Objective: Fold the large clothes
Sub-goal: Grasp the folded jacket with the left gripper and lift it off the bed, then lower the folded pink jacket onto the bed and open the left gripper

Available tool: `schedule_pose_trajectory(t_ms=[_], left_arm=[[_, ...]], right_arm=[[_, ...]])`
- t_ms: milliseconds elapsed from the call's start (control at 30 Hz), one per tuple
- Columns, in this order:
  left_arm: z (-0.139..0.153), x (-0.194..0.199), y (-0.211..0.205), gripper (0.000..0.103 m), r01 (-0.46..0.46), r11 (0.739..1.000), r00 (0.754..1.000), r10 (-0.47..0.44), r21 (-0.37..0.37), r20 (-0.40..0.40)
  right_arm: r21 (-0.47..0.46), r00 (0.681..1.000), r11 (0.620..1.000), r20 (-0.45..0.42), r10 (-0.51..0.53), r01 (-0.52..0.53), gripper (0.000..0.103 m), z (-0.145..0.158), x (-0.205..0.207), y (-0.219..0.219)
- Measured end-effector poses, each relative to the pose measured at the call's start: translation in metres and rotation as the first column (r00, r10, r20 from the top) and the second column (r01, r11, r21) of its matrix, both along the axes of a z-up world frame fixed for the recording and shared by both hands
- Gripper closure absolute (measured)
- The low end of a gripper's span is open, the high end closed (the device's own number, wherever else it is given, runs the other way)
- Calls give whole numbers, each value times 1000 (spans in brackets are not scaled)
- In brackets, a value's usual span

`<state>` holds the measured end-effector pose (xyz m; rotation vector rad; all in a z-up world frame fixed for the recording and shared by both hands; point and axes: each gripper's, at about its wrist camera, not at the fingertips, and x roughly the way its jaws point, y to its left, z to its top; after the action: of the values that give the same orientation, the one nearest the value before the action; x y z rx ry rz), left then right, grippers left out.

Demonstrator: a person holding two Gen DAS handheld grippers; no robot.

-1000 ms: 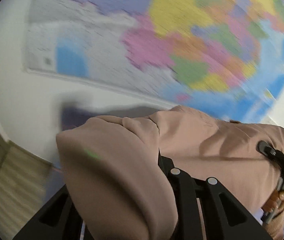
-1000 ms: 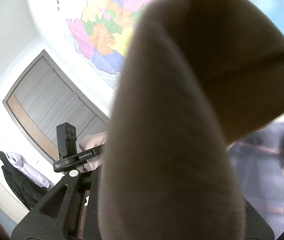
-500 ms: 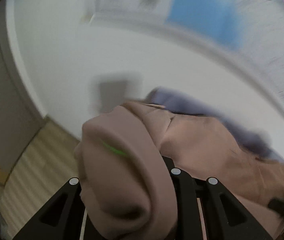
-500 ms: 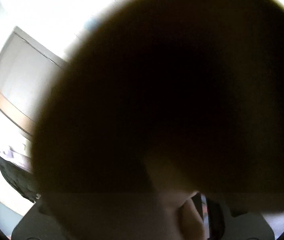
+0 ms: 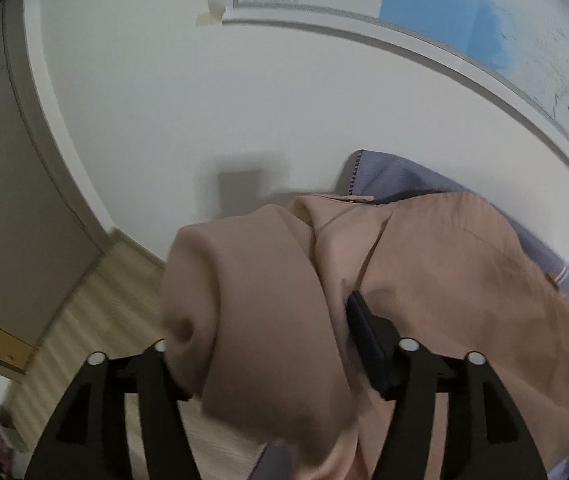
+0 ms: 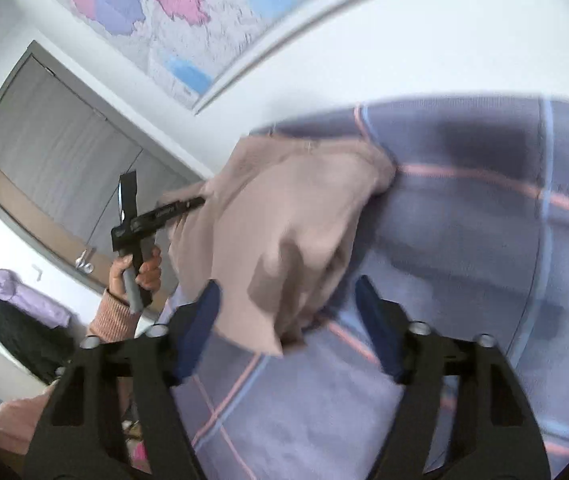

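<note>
A large beige-pink garment (image 5: pixel 444 280) lies spread on a blue-grey bedspread (image 5: pixel 396 184) by the wall. A thick fold of it hangs between the fingers of my left gripper (image 5: pixel 268 320). Those jaws are opening; the right finger (image 5: pixel 364 340) shows beside the cloth and the left one is hidden under it. In the right wrist view a corner of the garment (image 6: pixel 284 200) rests on the striped bedspread (image 6: pixel 464 240) between the blue pads of my right gripper (image 6: pixel 288 300), whose jaws are opening too, with the pads clear of the cloth. The left gripper (image 6: pixel 188 205) shows there, held by a hand (image 6: pixel 140 272).
A coloured wall map (image 6: pixel 164 0) hangs above the bed. Grey panelled doors (image 6: pixel 44 140) stand at the left, with dark and lilac clothes (image 6: pixel 16 312) piled below them. Pale wooden floor (image 5: pixel 96 312) runs beside the bed.
Both grippers have come down with the garment from up near the map to the bedspread. Their jaws have spread apart. Cloth no longer covers the right camera.
</note>
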<state>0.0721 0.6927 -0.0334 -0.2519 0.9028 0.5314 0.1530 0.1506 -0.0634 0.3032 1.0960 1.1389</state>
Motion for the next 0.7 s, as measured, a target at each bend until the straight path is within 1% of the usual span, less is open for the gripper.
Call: schedule_pose_trajectory(t_ms=[33, 67, 100, 133, 167, 200, 300, 333, 400, 500, 533, 567, 600, 633, 667, 700], left_arm=[[2, -1, -3, 38, -5, 1000, 1000, 5, 24, -11], [5, -5, -7, 38, -5, 999, 1000, 7, 52, -23], [8, -9, -10, 38, -4, 998, 1000, 6, 69, -24], [13, -16, -13, 36, -6, 996, 1000, 8, 87, -14], [18, -21, -15, 34, -8, 996, 1000, 9, 91, -5], [23, -28, -17, 30, -9, 996, 1000, 8, 91, 12], [35, -45, -26, 30, 14, 995, 999, -18, 97, 43], [37, -49, -30, 29, 30, 995, 998, -35, 98, 46], [37, -52, -38, 29, 52, 993, 998, -56, 109, 32], [31, -49, -48, 29, 94, 990, 995, -97, 103, 25], [28, -47, -50, 29, 101, 990, 994, -105, 103, 27], [27, -46, -53, 29, 116, 989, 992, -120, 95, 34], [25, -45, -56, 29, 133, 988, 990, -137, 81, 40], [24, -43, -60, 29, 150, 986, 987, -153, 71, 40], [22, -42, -63, 29, 161, 985, 986, -164, 68, 43], [22, -40, -69, 29, 181, 981, 982, -185, 65, 50]], right_arm=[[-6, 1000, 1000, -6, 4, -4, 51, -9, 14, 7], [-9, 1000, 1000, 0, 22, -22, 71, -10, 19, 12], [-24, 999, 999, 8, 35, -35, 86, -8, 20, 30], [-36, 999, 998, 0, 50, -50, 100, -13, 19, 35], [-46, 999, 998, 0, 46, -45, 100, -13, 13, 58], [-67, 1000, 997, 3, 31, -30, 100, -17, 10, 64], [-81, 998, 997, -57, 8, -12, 100, -29, 11, 73], [-89, 998, 996, -60, 11, -16, 100, -31, 11, 75], [-106, 999, 994, -37, 26, -30, 100, -29, 7, 76], [-139, 997, 989, -75, 36, -46, 99, -31, 8, 93], [-144, 997, 989, -75, 27, -38, 96, -28, 11, 90], [-151, 999, 988, -48, 15, -22, 90, -20, 14, 86], [-165, 1000, 986, 8, -12, 13, 88, -8, 18, 82], [-165, 998, 985, 47, -33, 41, 80, 2, 21, 80], [-147, 994, 987, 95, -50, 64, 73, 19, 24, 85], [-133, 989, 988, 138, -56, 75, 71, 32, 26, 88]])
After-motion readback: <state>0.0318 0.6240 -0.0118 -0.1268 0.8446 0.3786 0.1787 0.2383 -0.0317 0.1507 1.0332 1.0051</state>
